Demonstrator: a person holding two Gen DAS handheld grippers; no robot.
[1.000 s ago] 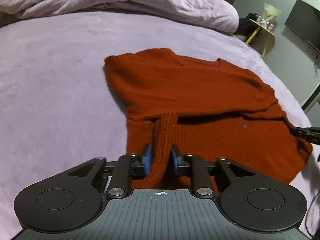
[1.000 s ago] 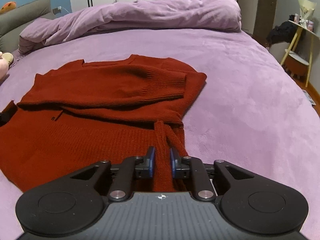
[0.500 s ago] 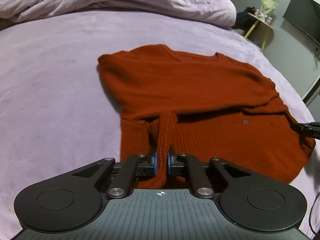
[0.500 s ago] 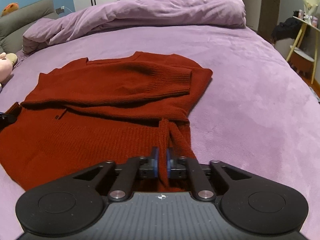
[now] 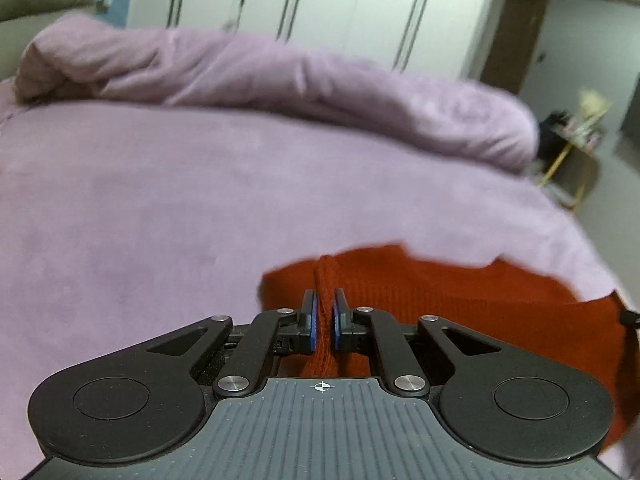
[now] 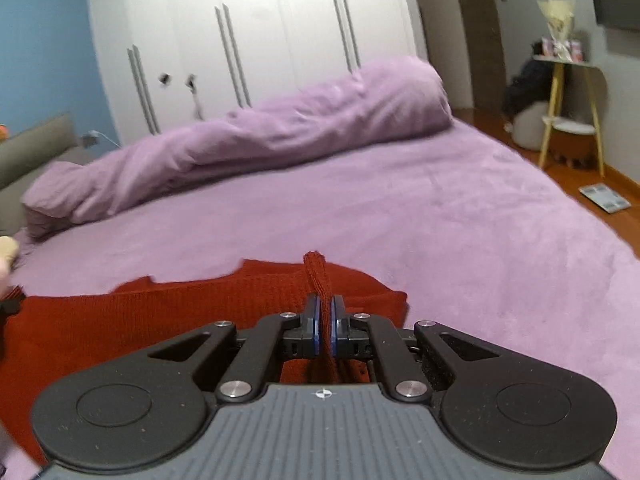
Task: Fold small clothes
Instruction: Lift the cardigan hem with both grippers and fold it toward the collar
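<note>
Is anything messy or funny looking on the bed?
Only the duvet, left in a rumpled heap along the far side of the bed. The red sweater looks bunched only because the left gripper and right gripper each pinch its knit.

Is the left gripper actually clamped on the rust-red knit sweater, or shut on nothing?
Clamped on it. The left gripper has a bunched ridge of the rust-red knit sweater pinched between its blue pads, running up past the fingertips.

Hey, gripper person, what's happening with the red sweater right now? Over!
Left gripper shut on red sweater hem. Right gripper shut on it too. Purple bed ahead, nothing in the way.
</note>
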